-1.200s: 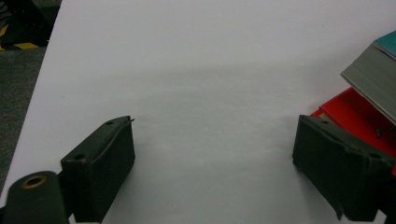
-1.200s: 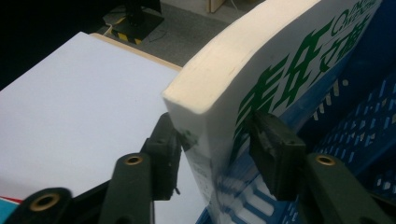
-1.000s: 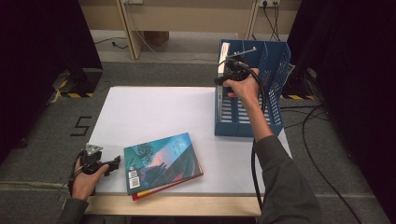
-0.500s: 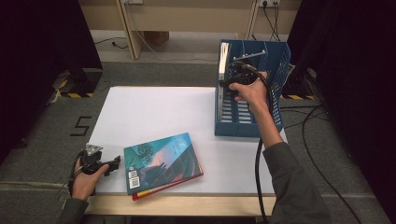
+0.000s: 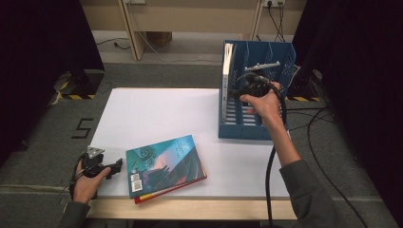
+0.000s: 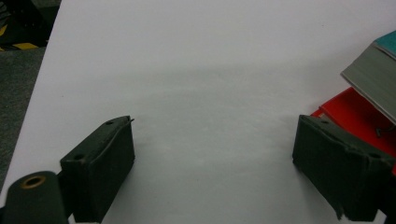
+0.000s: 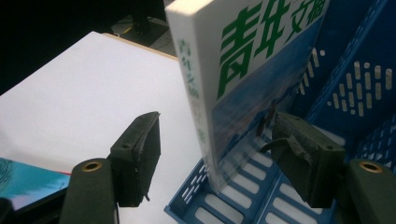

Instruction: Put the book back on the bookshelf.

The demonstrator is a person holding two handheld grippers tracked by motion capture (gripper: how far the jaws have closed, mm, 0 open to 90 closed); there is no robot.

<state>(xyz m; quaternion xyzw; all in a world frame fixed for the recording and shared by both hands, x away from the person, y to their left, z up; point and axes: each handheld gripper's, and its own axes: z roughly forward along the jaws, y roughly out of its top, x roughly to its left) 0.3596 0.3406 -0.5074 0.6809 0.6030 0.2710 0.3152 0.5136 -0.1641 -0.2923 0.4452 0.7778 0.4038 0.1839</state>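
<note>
A white book with green lettering (image 5: 228, 64) stands upright in the leftmost slot of the blue file rack (image 5: 280, 71). My right gripper (image 5: 236, 93) hovers at the rack's left side, just nearer than the book. In the right gripper view its jaws have just been opening. The white book (image 7: 243, 79) stands between them with a gap to each pad (image 7: 140, 154). A teal book (image 5: 164, 164) lies on a red book (image 5: 197, 181) near the front edge. My left gripper (image 5: 115, 167) rests open on the table just left of them. The teal book (image 6: 373, 70) and red book (image 6: 352, 105) lie beside its right jaw.
The white table top (image 5: 157, 114) stretches between the lying books and the rack. The rack's other slots (image 5: 266, 102) hold nothing. A cable (image 5: 268, 180) trails from my right gripper over the front edge. Grey carpet with a painted "5" (image 5: 84, 127) lies to the left.
My right hand has drawn back from the rack's top towards the person and a little right. Its jaws stand wider. The white book stays upright in its slot. My left hand has not moved.
</note>
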